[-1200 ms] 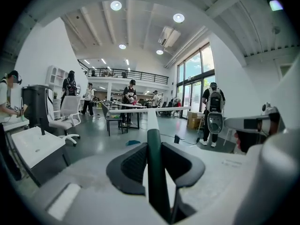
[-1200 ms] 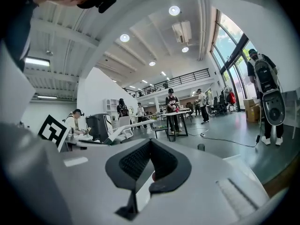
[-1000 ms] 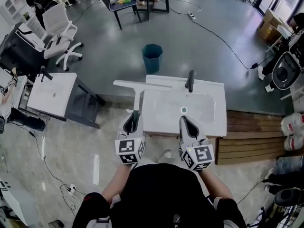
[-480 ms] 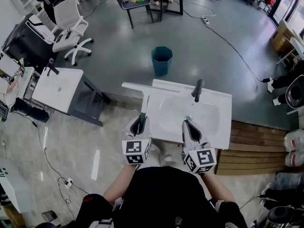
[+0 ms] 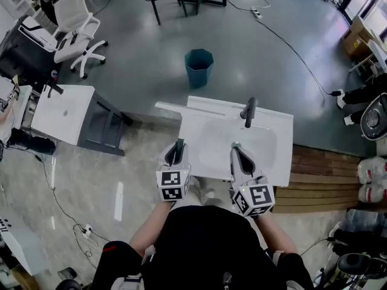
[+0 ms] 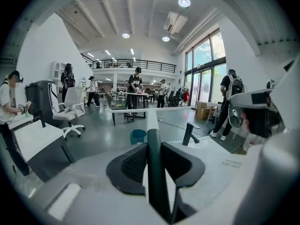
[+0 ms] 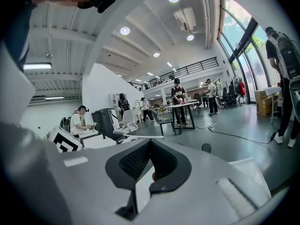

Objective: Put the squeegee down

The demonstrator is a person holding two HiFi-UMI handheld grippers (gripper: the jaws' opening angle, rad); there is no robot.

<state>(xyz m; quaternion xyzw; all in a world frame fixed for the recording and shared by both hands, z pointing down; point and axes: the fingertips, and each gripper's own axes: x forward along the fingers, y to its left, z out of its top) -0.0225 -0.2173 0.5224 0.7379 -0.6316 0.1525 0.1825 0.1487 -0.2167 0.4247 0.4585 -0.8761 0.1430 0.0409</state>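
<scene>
The squeegee has a dark green handle [image 5: 179, 145] and a long white blade [image 5: 176, 108]. Its blade reaches over the back left corner of the white sink top [image 5: 275, 162]. My left gripper [image 5: 175, 152] is shut on the handle, which runs straight out between the pads in the left gripper view as squeegee [image 6: 152, 158]. The blade [image 6: 140, 108] shows level ahead, above the sink's edge. My right gripper [image 5: 238, 153] hovers over the sink's front edge, to the right of the left one. It is shut with nothing in it, as the right gripper [image 7: 150, 146] view also shows.
A black faucet [image 5: 249, 111] stands at the back of the sink. A blue bin [image 5: 198, 66] sits on the floor behind it. Another sink unit [image 5: 60, 113] is at the left, office chairs [image 5: 75, 23] beyond, wooden pallets [image 5: 320, 180] at the right. People stand further back.
The left gripper has sunk with the squeegee, bringing the blade lower toward the sink's back left corner. The right gripper has shifted a little and dropped slightly.
</scene>
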